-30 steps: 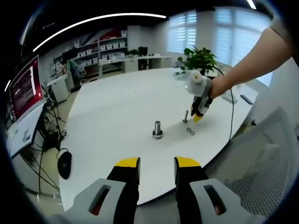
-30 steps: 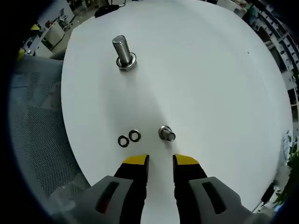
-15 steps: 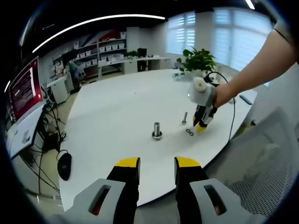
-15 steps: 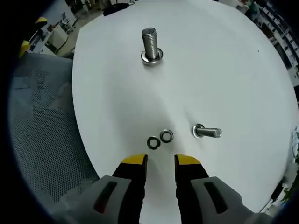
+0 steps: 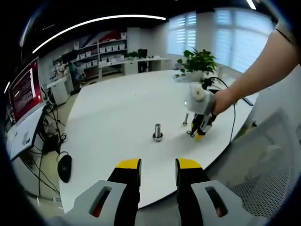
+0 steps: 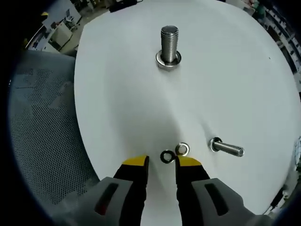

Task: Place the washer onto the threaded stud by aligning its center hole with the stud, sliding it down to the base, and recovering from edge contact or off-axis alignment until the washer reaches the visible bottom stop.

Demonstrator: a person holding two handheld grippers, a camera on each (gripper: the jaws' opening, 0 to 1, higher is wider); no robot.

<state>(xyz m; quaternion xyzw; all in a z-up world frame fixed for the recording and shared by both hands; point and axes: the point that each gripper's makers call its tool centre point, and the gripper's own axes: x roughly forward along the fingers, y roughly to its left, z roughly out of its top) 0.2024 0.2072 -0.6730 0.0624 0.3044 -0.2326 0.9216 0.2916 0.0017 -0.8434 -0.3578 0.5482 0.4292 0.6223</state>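
A large threaded stud (image 6: pixel 169 44) stands upright on the white table (image 6: pixel 117 99), with a ring at its base. Two small washers lie side by side: a dark one (image 6: pixel 167 156) and a lighter one (image 6: pixel 182 149). My right gripper (image 6: pixel 162 162) is open just above them, the dark washer level with its yellow fingertips (image 6: pixel 136 161). In the left gripper view the right gripper (image 5: pixel 199 133), held by a person's hand, points down at the table to the right of the stud (image 5: pixel 158 131). My left gripper (image 5: pixel 158 165) hangs open near the table's front edge, holding nothing.
A smaller bolt (image 6: pixel 227 149) stands just right of the washers, seen also as a thin bolt (image 5: pixel 185 119). A grey mesh chair (image 6: pixel 42 141) sits beyond the table edge. A potted plant (image 5: pixel 200 60) and a cable (image 5: pixel 233 117) are at the far side.
My right gripper has come down and in toward the two washers, which now sit at its fingertips. The left gripper has stayed still.
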